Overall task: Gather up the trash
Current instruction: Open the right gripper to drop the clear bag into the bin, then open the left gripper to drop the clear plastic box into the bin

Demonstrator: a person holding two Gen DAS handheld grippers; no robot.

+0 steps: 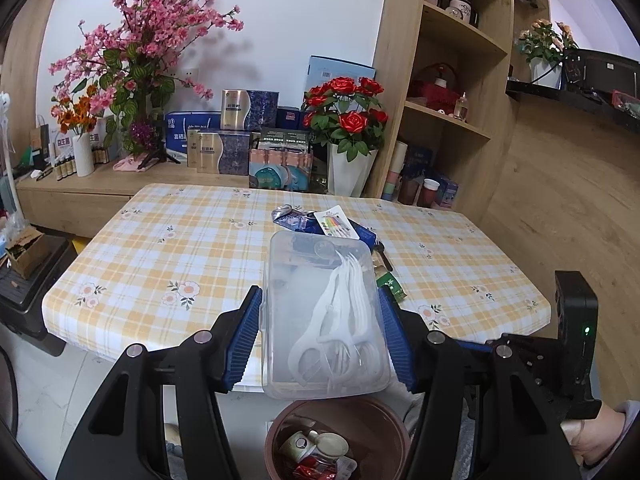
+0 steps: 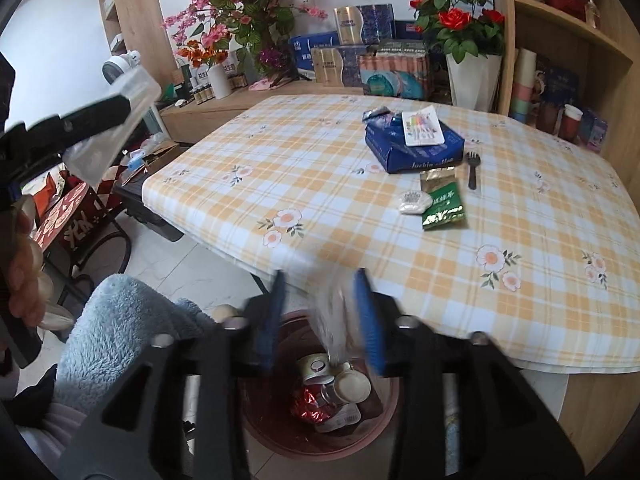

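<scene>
left gripper (image 1: 320, 336): black frame, ribbed blue pads, silver screws, green light; right gripper (image 2: 320, 320): same | sleeve (image 2: 120, 332): fluffy light-blue

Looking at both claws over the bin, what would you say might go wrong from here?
1. The clear plastic box of white floss picks in the left claw seems lidless; tilted, picks might spill past the brown bin.
2. A blurred pale scrap between the right claw's spread jaws could miss the bin, near the tablecloth edge.

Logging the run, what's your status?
Left gripper shut on clear box. Right gripper open, blurred wrapper dropping toward bin. Nothing in the way.
</scene>
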